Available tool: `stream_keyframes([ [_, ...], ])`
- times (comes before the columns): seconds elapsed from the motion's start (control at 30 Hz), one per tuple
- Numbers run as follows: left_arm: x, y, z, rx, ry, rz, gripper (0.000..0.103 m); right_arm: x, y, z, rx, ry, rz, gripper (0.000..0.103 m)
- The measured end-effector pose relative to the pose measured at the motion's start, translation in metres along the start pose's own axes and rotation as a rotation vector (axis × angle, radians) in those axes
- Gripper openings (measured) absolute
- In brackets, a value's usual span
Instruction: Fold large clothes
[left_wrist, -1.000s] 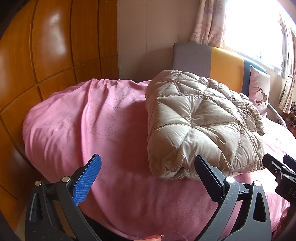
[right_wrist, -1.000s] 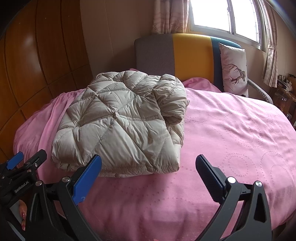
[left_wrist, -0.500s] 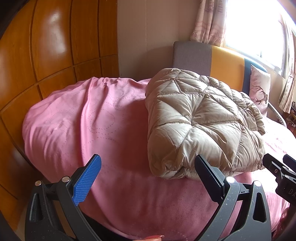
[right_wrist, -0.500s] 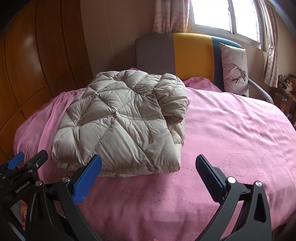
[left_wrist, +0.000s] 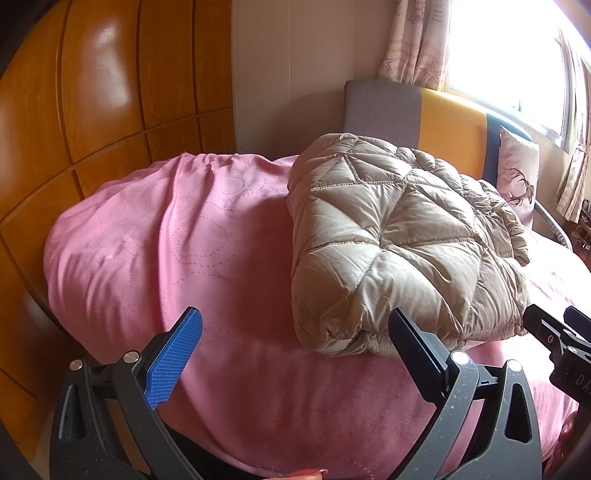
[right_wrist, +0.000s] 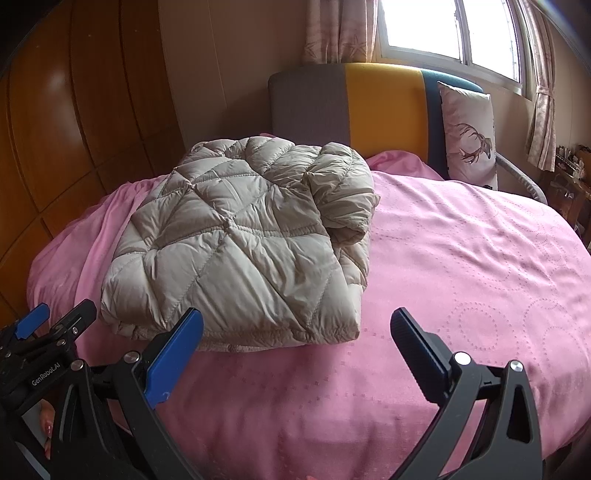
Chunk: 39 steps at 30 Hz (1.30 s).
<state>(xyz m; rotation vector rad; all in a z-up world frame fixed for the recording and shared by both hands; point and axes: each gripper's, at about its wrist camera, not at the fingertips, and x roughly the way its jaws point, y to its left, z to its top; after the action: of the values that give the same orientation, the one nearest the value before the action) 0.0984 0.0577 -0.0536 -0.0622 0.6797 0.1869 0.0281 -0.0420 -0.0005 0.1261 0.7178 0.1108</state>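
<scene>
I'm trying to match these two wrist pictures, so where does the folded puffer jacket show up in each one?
Left wrist: puffer jacket lies right of centre on the pink bedspread.
Right wrist: the jacket lies left of centre, its near edge above the blue finger pad.
Shared landmark: the grey and yellow headboard behind the jacket.

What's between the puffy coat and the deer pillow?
Only bare pink bedcover lies between the puffy coat and the deer pillow; the right wrist view shows it best.
</scene>
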Motion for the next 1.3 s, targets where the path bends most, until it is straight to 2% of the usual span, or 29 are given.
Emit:
stream_keyframes([
  [0.47,0.001,-0.001,0.000,-0.004,0.003,-0.003,0.100,0.004,-0.003,-0.002,0.000,0.010,0.007,0.101],
  [0.93,-0.001,-0.009,0.000,0.004,-0.012,-0.046,0.100,0.009,-0.005,0.000,0.004,0.018,0.020,0.101],
  [1.07,0.002,-0.011,0.002,0.007,0.008,-0.045,0.100,0.012,-0.008,0.002,0.009,0.018,0.017,0.101],
  [1.2,0.011,-0.010,0.005,0.012,0.056,-0.019,0.100,0.013,-0.033,0.011,0.063,-0.014,-0.031,0.101],
  [1.3,0.016,-0.006,0.007,0.023,0.076,0.006,0.100,0.021,-0.077,0.022,0.166,-0.027,-0.153,0.101],
])
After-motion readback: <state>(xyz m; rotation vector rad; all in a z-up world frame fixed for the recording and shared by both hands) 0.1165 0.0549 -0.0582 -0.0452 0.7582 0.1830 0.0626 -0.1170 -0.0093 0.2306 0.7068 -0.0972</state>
